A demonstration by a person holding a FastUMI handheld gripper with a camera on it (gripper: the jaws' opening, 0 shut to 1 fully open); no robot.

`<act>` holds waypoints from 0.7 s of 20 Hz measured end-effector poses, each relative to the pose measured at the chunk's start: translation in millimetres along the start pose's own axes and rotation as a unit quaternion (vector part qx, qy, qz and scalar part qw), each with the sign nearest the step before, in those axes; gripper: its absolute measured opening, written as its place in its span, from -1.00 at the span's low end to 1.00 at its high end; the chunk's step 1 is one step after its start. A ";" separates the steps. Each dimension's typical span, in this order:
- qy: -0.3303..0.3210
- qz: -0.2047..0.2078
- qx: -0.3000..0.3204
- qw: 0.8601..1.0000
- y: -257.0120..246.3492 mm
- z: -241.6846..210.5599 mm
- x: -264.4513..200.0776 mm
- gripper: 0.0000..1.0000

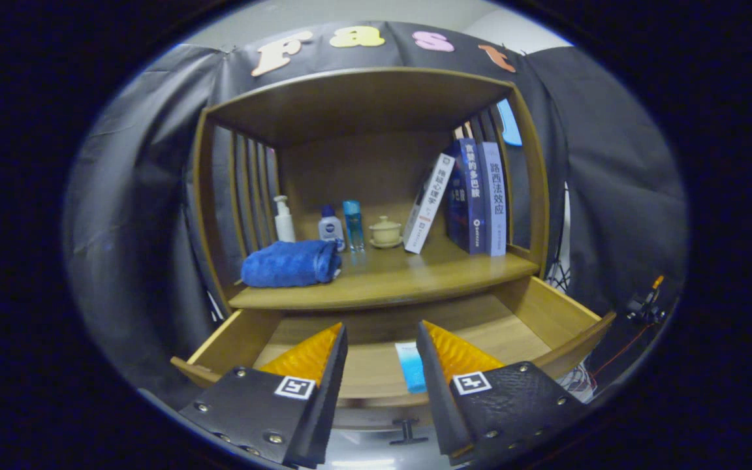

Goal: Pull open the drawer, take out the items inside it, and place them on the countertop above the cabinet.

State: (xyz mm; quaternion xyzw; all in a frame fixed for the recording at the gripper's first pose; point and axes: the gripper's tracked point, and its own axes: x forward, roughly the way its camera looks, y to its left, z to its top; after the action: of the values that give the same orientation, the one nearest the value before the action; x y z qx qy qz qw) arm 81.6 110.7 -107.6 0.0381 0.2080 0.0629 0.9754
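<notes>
Up on the countertop, left to right: a blue towel, pump bottle, small bottle with a round logo too small to read, blue vial, lidded cup, and three books with Chinese spine titles. Below, the drawer stands open; the gripper hovers over it spread wide and empty, a blue packet just inside its right finger.

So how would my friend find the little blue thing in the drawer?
Look below the wooden shelf with the books, into the open drawer. A flat light-blue tube lies on its floor between the open fingers, beside the right one. It is the only item visible in the drawer.
</notes>
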 end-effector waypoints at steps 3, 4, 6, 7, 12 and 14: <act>0.090 -0.032 0.002 0.995 -15.3 -22.0 30.0 0.25; 0.120 -0.047 0.000 0.992 -22.8 -30.2 38.1 0.25; 0.171 -0.066 0.001 0.983 -35.4 -43.4 51.5 0.25; 0.185 -0.068 0.006 0.980 -37.8 -44.5 58.0 0.25; 0.270 -0.093 0.006 0.958 -51.4 -75.3 79.8 0.26; 0.294 -0.103 0.001 0.950 -55.3 -84.4 85.1 0.26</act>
State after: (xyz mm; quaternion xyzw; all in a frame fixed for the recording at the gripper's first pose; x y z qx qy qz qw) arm 129.9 71.8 -224.2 -0.0030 0.4886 -0.0297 0.8720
